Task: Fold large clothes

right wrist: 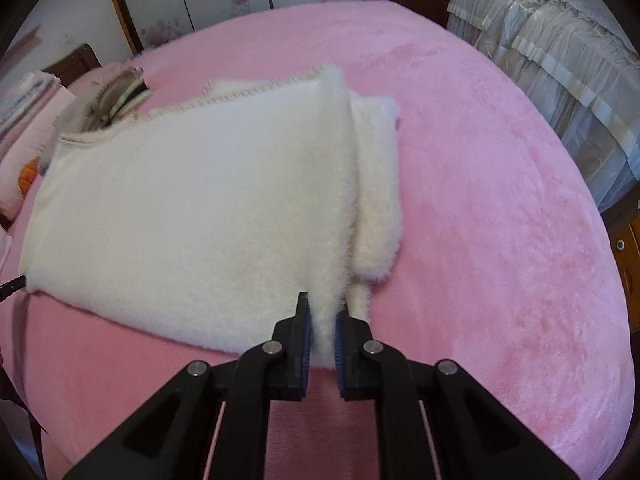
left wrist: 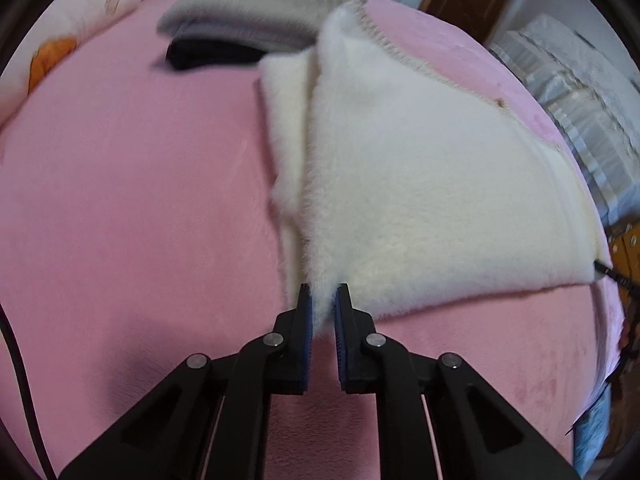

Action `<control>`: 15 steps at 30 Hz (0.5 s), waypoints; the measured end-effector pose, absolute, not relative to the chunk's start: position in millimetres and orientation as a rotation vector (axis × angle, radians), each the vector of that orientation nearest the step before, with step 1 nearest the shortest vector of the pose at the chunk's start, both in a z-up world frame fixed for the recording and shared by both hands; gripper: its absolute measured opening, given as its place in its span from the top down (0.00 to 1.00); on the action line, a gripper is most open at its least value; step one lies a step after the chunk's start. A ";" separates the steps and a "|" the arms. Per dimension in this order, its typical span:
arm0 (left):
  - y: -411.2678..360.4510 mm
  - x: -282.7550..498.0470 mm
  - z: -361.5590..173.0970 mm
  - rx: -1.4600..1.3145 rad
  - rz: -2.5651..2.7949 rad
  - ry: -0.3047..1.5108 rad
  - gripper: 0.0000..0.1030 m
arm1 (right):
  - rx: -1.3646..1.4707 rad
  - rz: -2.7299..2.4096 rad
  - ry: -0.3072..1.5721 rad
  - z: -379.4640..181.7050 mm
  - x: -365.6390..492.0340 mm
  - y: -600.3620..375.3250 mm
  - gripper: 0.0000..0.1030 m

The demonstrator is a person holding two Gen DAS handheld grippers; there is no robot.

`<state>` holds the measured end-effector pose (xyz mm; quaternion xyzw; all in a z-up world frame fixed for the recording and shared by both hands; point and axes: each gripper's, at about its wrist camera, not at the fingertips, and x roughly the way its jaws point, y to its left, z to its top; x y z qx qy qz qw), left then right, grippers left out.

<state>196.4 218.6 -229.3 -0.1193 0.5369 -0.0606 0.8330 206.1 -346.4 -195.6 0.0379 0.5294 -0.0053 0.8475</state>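
Observation:
A large white fluffy garment (left wrist: 420, 184) lies spread on the pink bed (left wrist: 120, 200), with one side strip folded under along its edge. My left gripper (left wrist: 323, 300) is shut on the garment's near left corner and lifts that edge into a ridge. In the right wrist view the same garment (right wrist: 192, 216) stretches to the left. My right gripper (right wrist: 323, 314) is shut on its near right corner, raising a fold above a narrow strip (right wrist: 378, 184) that lies flat on the bed.
A stack of folded grey and black clothes (left wrist: 248, 20) sits at the far side of the bed (right wrist: 500, 200). Pillows (left wrist: 60, 36) lie at the far left. Frilled bedding (right wrist: 560, 60) and wooden furniture stand beyond the bed's right edge.

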 end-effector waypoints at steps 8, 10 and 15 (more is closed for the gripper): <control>214.1 197.5 -216.0 -0.172 -0.087 1.132 0.77 | 0.055 -0.076 1.148 -193.0 205.9 -342.5 0.78; 215.5 199.4 -193.7 -0.120 -0.039 1.094 0.68 | 0.046 -0.089 1.134 -176.8 203.5 -342.7 0.75; 201.4 228.9 -139.6 -0.081 -0.043 0.935 0.36 | 0.036 -0.017 0.979 -128.8 219.1 -318.3 0.75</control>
